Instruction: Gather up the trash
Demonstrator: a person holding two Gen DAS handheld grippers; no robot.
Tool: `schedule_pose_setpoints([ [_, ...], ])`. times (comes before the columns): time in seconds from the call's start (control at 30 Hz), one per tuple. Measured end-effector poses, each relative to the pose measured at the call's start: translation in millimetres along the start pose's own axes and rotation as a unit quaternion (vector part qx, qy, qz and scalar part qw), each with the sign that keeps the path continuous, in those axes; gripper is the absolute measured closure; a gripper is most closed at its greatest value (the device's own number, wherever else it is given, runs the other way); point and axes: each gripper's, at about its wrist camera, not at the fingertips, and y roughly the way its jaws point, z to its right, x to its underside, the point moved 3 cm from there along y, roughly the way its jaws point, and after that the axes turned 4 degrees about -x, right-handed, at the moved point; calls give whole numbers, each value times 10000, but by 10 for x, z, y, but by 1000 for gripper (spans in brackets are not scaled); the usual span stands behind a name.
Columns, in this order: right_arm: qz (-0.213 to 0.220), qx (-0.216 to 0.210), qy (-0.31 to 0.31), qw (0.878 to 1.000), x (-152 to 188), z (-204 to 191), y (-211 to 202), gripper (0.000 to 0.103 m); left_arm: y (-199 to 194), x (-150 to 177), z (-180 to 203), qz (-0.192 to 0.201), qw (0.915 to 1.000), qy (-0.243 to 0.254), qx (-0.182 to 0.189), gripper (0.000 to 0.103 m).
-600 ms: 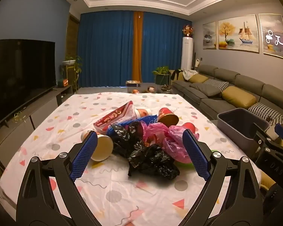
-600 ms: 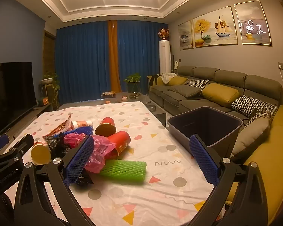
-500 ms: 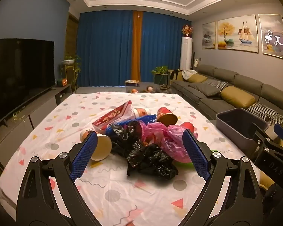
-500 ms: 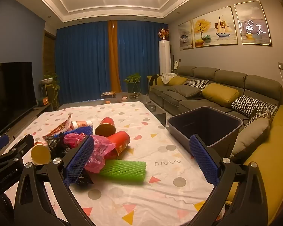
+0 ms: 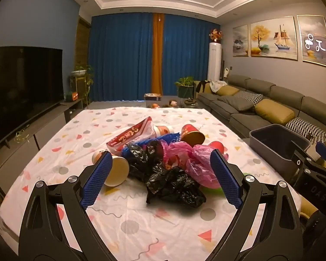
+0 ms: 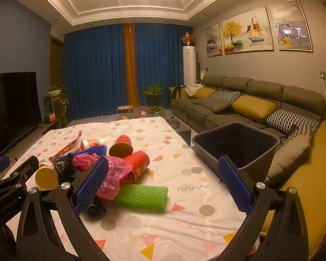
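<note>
A pile of trash lies on the patterned tablecloth (image 5: 128,224): a black plastic bag (image 5: 173,184), a pink bag (image 5: 195,163), a cream paper cup (image 5: 117,170), red cups (image 5: 192,136), a red snack wrapper (image 5: 130,136) and blue foam net (image 5: 163,138). My left gripper (image 5: 160,179) is open and empty, hovering just before the black bag. My right gripper (image 6: 163,183) is open and empty above a green foam net (image 6: 141,196), with the pink bag (image 6: 113,176) and a red cup (image 6: 138,165) beside its left finger. A dark grey bin (image 6: 237,146) stands at the table's right edge.
A grey sofa with yellow cushions (image 6: 254,108) runs along the right wall. A TV (image 5: 21,87) on a low cabinet stands at the left. Blue curtains (image 5: 123,58) close the far end. The right gripper's body shows in the left wrist view (image 5: 315,174).
My left gripper has drifted slightly, so the trash pile sits a little left in its view. The right gripper has not visibly moved.
</note>
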Motion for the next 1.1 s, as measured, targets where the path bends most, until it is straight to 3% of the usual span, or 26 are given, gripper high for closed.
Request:
schedule_pose_setpoints([
  [1.1, 10, 95, 4, 10000, -9, 58, 31, 5, 65, 25, 2, -49, 10000, 2, 68, 13],
])
